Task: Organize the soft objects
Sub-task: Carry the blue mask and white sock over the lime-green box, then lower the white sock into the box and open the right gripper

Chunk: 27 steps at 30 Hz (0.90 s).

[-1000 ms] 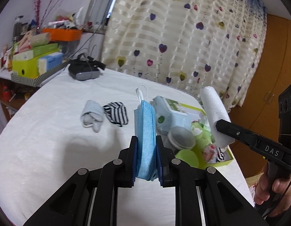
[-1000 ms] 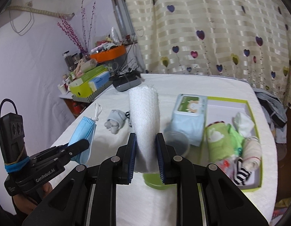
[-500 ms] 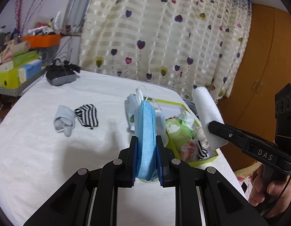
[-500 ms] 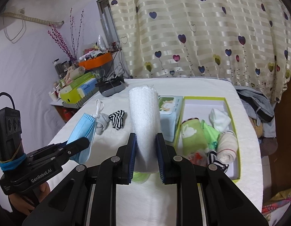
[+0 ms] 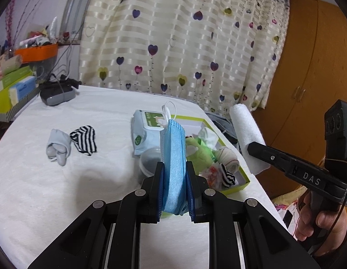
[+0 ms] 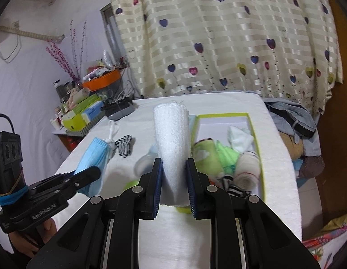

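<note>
My left gripper (image 5: 173, 172) is shut on a folded blue face mask (image 5: 173, 154) held upright, its white ear loops on top. The same blue mask (image 6: 95, 157) shows at the left of the right wrist view. My right gripper (image 6: 173, 170) is shut on a rolled white towel (image 6: 171, 139); in the left wrist view that white towel (image 5: 245, 132) hangs over the right table edge. A green-rimmed box (image 5: 238, 179) ahead holds green cloth, a white sock and rolled socks. A grey sock (image 5: 58, 145) and a striped sock (image 5: 83, 139) lie on the white bed cover.
A wet-wipes pack (image 5: 146, 134) and a clear round lid (image 5: 151, 161) lie left of the box. A dark headset (image 5: 58, 92) sits at the far left corner. Cluttered shelves (image 6: 83, 109) stand at the left, a heart-print curtain (image 5: 184, 44) behind, clothes (image 6: 292, 121) at the right.
Both grippers have travelled sideways with their loads; the box and wipes pack sit differently in view, and the socks have shifted left. Neither grip changed.
</note>
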{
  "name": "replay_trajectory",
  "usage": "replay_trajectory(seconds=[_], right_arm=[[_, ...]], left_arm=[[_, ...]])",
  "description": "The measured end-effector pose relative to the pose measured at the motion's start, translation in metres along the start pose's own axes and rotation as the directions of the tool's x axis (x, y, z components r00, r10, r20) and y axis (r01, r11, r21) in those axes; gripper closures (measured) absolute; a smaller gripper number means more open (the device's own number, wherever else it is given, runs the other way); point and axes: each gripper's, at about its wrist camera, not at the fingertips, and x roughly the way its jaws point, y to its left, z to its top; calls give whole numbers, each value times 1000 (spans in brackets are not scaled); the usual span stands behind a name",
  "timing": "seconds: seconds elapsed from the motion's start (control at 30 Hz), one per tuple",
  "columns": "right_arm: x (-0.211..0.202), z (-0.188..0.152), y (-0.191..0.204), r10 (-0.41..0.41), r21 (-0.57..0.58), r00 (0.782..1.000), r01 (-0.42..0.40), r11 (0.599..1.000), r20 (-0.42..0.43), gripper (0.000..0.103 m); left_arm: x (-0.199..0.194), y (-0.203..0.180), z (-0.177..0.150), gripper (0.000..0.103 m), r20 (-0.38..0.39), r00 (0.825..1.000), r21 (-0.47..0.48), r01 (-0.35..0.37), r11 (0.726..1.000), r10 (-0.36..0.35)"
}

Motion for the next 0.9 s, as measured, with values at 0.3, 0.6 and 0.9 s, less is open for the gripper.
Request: replay_trajectory(seconds=[0.3, 0.6, 0.9], right_arm=[[-1, -4, -39, -61, 70, 998, 61, 996, -6, 81], [18, -14, -71, -89, 114, 994, 96, 989, -64, 81], [54, -31, -97, -107, 135, 979, 131, 982, -172, 81]], left_arm=[[12, -14, 1, 87, -18, 1000, 22, 25, 999, -25], [29, -28, 0, 87, -48, 998, 44, 45, 998, -43], [49, -40, 0, 87, -81, 995, 61, 57, 996, -52]])
